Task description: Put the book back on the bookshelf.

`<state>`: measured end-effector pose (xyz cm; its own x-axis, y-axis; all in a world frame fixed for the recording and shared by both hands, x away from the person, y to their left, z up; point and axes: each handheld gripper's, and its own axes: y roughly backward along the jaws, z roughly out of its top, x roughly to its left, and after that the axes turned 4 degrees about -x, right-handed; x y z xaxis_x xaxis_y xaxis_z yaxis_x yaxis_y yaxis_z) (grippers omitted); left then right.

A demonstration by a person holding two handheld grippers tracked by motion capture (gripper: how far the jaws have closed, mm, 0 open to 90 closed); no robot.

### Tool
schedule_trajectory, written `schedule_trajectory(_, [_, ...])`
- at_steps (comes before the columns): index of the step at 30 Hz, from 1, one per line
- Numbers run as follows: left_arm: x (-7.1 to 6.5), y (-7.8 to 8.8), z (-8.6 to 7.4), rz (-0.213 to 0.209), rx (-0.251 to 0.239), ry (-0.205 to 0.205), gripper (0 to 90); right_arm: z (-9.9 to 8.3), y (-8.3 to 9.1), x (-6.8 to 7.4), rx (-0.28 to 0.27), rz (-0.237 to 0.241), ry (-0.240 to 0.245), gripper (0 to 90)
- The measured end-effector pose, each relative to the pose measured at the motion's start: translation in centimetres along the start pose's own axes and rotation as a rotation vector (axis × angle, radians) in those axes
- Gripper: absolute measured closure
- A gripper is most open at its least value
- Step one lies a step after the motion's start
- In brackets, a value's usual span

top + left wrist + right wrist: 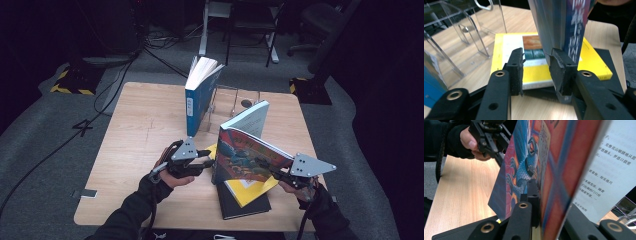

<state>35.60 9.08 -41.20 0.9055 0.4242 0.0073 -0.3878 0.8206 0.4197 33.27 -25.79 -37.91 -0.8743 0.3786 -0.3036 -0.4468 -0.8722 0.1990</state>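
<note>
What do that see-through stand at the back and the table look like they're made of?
The stand looks like clear acrylic: you see the table through its bent, glossy panels, though glass can't be ruled out. The table looks like pale wood or a wood-look laminate, with a fine straight grain and a smooth matt top; the pictures don't settle which.

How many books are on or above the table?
4: blue book upright by the clear stand; colourful book gripped at its right; yellow book on the black book.
</note>
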Motion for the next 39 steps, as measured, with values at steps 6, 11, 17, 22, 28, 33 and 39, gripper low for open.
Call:
schedule_trajectory(6, [-0.7, -0.3, -1.4, -0.014, 0.074, 0.008, 53.2, 0.0, 0.0, 0.1, -0.002, -0.004, 0.003, 86.5])
schedule_trajectory(11, [-2.3, -0.8, -1.8, -0.058, 0.096, 0.002, 45.3, 0.0, 0.0, 0.2, -0.001, -0.004, 0.004, 86.5])
schedule_trajectory(17, [-3.2, -2.3, -1.3, -0.067, 0.066, 0.0, 38.3, 0.0, 0.1, 0.3, -0.007, 0.003, 0.004, 86.3])
schedule_trajectory(22, [-3.2, -3.6, -0.4, -0.078, 0.023, -0.001, 39.2, 0.0, 0.3, 0.4, -0.011, 0.013, 0.009, 86.2])
schedule_trajectory(28, [-3.0, -3.8, 1.2, -0.062, -0.038, -0.018, 46.0, 0.0, 0.5, 0.5, -0.008, 0.021, 0.013, 86.1])
schedule_trajectory(33, [-3.2, -3.7, 2.6, -0.061, -0.092, -0.033, 47.3, 0.0, 0.7, 0.7, -0.002, 0.022, 0.018, 84.6])
schedule_trajectory(39, [-3.3, -3.2, 3.6, -0.033, -0.194, -0.044, 55.2, 0.0, 1.7, 0.3, -0.009, -0.016, 0.004, 77.8])
